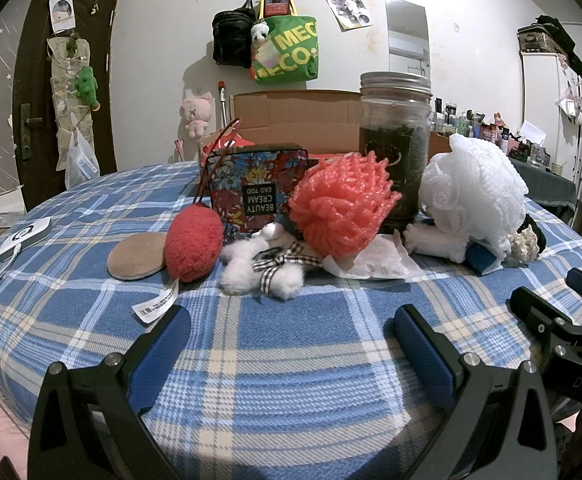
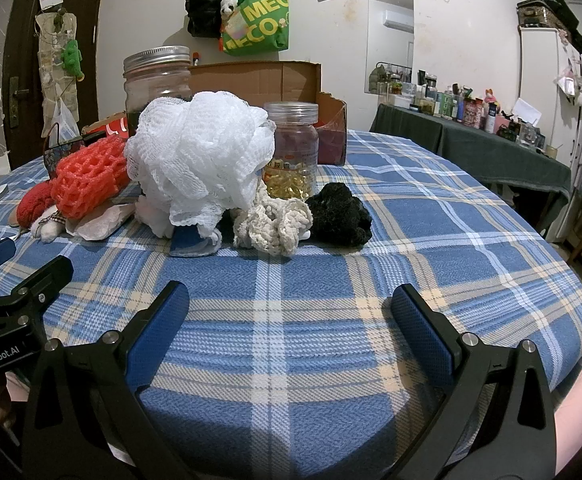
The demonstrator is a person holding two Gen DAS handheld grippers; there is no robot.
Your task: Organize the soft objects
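Observation:
Soft things lie in a row on the blue plaid cloth (image 1: 291, 360). In the left wrist view: a tan pad (image 1: 135, 256), a red fuzzy pouch (image 1: 193, 242), a small white plush with a checked bow (image 1: 267, 268), a coral foam net (image 1: 343, 204) and a white mesh puff (image 1: 475, 188). The right wrist view shows the white puff (image 2: 199, 160), a cream scrunchie (image 2: 271, 222) and a black scrunchie (image 2: 341, 214). My left gripper (image 1: 291, 320) hangs open in front of the plush, empty. My right gripper (image 2: 289, 300) is open before the scrunchies, empty.
A floral tin (image 1: 253, 192), a tall glass jar (image 1: 395, 140) and a clear capsule jar (image 2: 291, 148) stand among the soft things. An open cardboard box (image 2: 259, 80) sits behind them. A white controller (image 1: 25, 236) lies at the far left. A cluttered side table (image 2: 471, 136) stands at the right.

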